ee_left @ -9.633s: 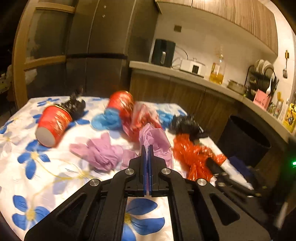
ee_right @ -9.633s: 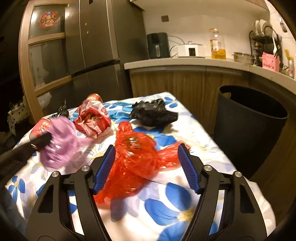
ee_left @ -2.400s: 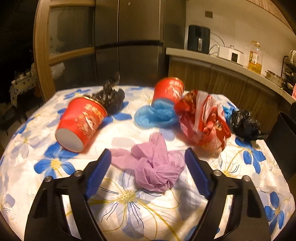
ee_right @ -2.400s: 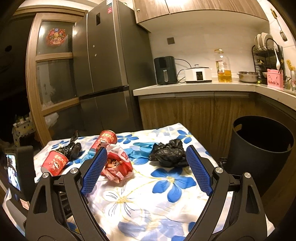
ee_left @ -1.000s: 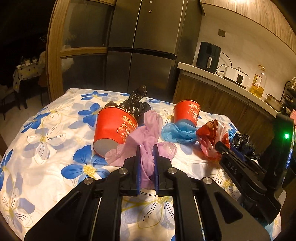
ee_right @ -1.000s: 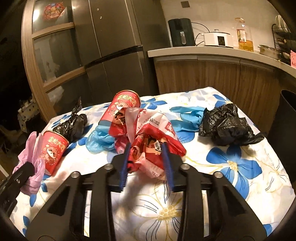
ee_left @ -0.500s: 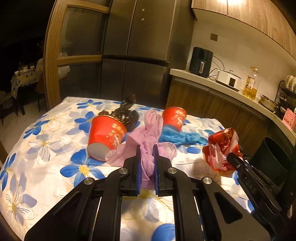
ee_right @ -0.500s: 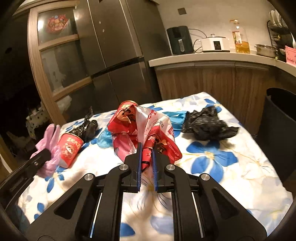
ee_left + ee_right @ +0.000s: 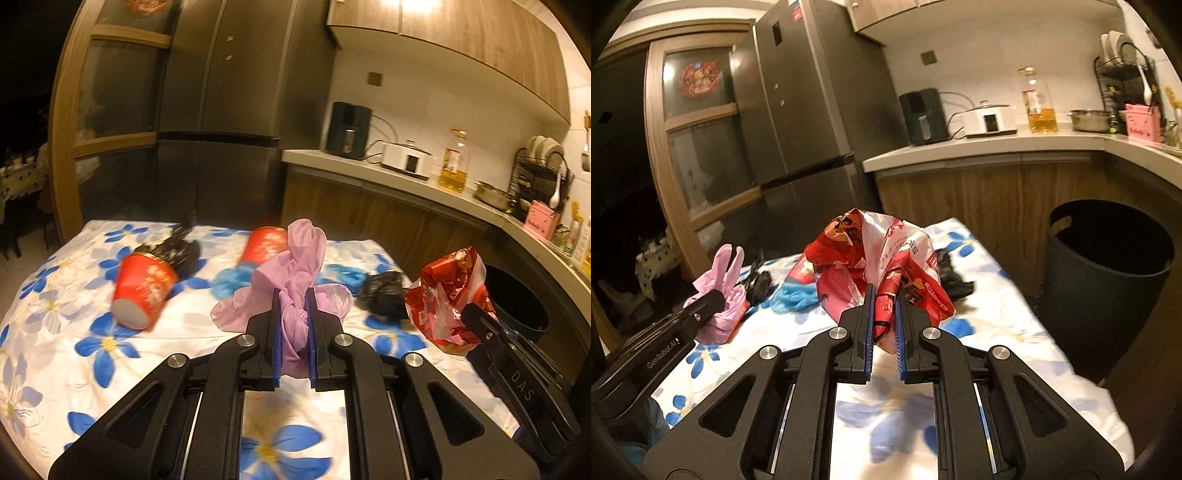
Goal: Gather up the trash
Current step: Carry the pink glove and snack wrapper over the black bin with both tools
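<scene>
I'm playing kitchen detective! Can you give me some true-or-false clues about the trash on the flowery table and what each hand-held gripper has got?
1. The left hand-held gripper is shut on a purple plastic bag. True.
2. The right hand-held gripper holds nothing. False: it is shut on a red and white wrapper.
3. Two red cups lie tipped on their sides on the table. True.
4. The trash bin stands on top of the table. False: it stands on the floor beside the table.
5. A crumpled black bag lies on the table. True.
6. The blue bag hangs from a gripper. False: it lies on the table.
</scene>
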